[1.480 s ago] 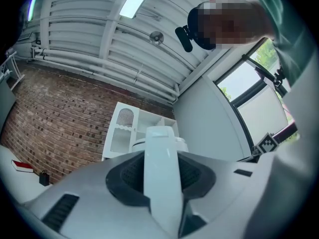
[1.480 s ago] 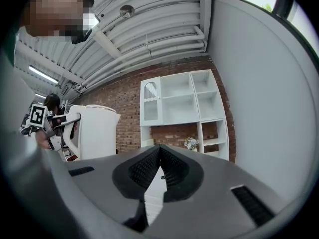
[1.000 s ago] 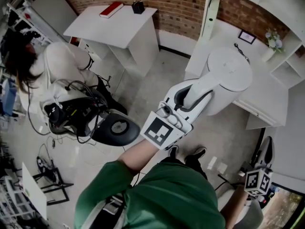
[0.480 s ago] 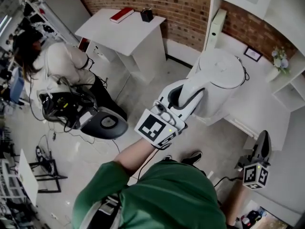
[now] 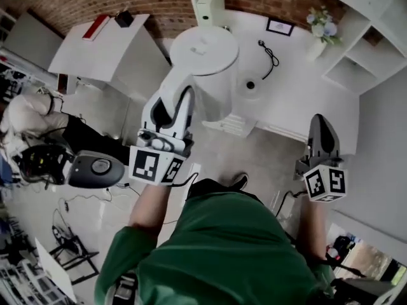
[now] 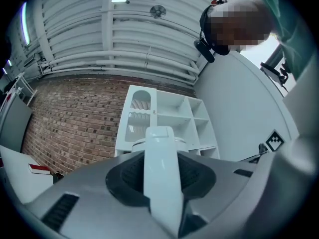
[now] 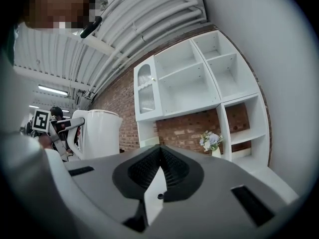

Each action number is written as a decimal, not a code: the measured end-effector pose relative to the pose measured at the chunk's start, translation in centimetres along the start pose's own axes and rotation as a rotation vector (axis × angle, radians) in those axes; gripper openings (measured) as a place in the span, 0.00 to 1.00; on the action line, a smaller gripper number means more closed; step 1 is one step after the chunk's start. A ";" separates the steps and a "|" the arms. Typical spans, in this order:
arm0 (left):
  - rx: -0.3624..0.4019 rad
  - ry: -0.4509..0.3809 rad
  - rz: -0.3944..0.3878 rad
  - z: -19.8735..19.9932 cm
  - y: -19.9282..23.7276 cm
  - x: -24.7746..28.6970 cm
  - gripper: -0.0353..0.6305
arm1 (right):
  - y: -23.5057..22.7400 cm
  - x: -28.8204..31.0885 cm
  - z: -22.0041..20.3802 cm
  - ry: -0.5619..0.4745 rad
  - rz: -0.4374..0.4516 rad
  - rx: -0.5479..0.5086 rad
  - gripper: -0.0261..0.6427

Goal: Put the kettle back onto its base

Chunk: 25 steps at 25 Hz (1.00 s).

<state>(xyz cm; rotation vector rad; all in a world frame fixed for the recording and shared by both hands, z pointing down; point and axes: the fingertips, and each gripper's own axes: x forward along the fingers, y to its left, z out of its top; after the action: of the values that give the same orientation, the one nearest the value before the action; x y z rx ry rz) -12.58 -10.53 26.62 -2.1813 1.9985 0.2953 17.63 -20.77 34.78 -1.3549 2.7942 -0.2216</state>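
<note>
Since a second ago the kettle (image 5: pixel 205 59) has travelled from over the floor to the worktop's (image 5: pixel 299 103) left edge. My left tool (image 5: pixel 173 107) is pinching its handle (image 6: pixel 160 173). The base (image 5: pixel 250 85) now lies just right of it, with bare surface around and the cable (image 5: pixel 268 51) behind. My right tool (image 5: pixel 320 129) is pressed together, empty, off the near edge.
</note>
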 end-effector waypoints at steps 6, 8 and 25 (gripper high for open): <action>-0.026 0.040 -0.020 -3.9 0.6 6.7 0.25 | -3.3 3.3 -0.9 0.048 -0.027 -0.005 0.07; -0.025 0.044 -0.043 -4.8 0.3 8.2 0.25 | -4.1 3.1 -1.6 0.066 -0.053 -0.001 0.07; -0.124 0.116 -0.306 -17.3 -1.7 18.9 0.25 | -6.9 1.8 -4.5 0.138 -0.381 -0.040 0.07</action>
<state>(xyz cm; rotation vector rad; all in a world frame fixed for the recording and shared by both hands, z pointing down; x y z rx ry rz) -8.81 -32.97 38.49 -2.5933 1.7037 0.2609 21.52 -25.86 40.21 -1.9448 2.6282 -0.2773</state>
